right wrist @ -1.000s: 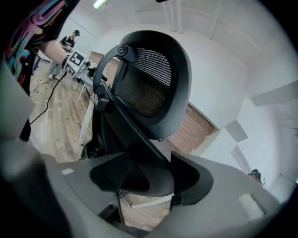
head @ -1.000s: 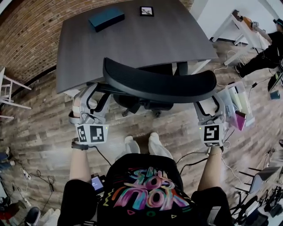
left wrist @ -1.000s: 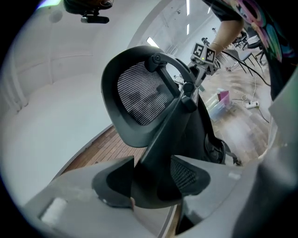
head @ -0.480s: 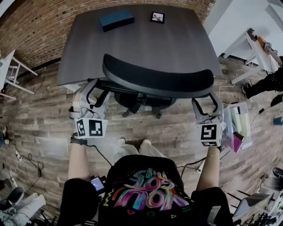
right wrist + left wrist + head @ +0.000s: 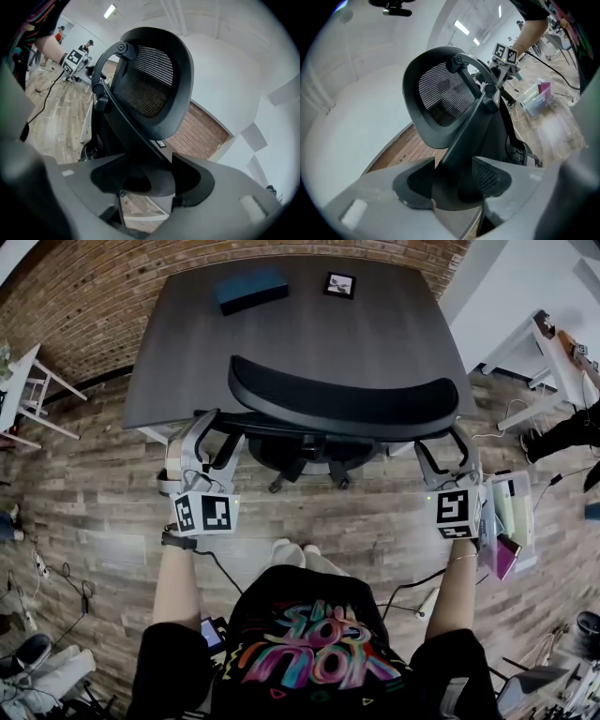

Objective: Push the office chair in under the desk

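Observation:
The black mesh office chair (image 5: 342,404) stands at the front edge of the dark grey desk (image 5: 291,329), its seat mostly hidden under the desktop. My left gripper (image 5: 208,423) is at the left end of the backrest and my right gripper (image 5: 439,446) at the right end. In the left gripper view, the backrest's black frame bar (image 5: 461,140) fills the gap between the left gripper's (image 5: 453,173) jaws. In the right gripper view, the frame bar (image 5: 136,140) likewise sits clamped in the right gripper (image 5: 161,173).
A teal box (image 5: 250,289) and a small framed tile (image 5: 339,284) lie at the desk's far side, by the brick wall. Plastic bins (image 5: 502,521) and cables (image 5: 412,587) sit on the wood floor at right. A white stand (image 5: 23,381) is at left, a white table (image 5: 553,334) at right.
The chair and both grippers have moved forward toward the desk. The backrest now overlaps the desk's front edge more, and less of the seat and base shows.

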`<state>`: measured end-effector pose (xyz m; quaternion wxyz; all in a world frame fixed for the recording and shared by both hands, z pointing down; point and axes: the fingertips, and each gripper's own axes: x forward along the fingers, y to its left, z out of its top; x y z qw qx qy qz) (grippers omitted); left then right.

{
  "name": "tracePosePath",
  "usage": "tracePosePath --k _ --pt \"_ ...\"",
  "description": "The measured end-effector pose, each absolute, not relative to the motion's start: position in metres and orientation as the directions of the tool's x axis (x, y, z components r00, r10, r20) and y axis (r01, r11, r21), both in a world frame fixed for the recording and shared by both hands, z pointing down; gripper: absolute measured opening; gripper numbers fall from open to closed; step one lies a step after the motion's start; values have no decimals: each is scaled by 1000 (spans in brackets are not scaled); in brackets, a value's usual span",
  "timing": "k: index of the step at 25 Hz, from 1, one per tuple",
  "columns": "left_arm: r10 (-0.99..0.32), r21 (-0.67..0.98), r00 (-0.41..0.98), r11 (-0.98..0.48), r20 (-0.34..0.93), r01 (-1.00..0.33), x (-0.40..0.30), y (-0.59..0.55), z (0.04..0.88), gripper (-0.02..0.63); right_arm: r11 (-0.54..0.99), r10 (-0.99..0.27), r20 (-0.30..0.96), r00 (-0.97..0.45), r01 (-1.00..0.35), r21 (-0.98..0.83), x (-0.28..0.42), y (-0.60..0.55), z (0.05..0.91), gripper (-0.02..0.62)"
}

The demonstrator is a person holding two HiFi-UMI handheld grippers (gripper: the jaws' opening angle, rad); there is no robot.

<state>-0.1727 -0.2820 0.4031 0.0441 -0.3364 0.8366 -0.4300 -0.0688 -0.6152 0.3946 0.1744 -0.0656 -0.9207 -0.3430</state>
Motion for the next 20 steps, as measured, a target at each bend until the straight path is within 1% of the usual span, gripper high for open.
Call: tracePosePath --k 8,20 --pt "-597 -753 -771 398 222 -524 -186 -284 403 244 757 -8 364 -931 232 611 -85 -618 394 272" --pt "-621 -751 -758 398 202 -526 -182 -291 403 243 749 -19 374 -927 235 619 -99 -628 396 273"
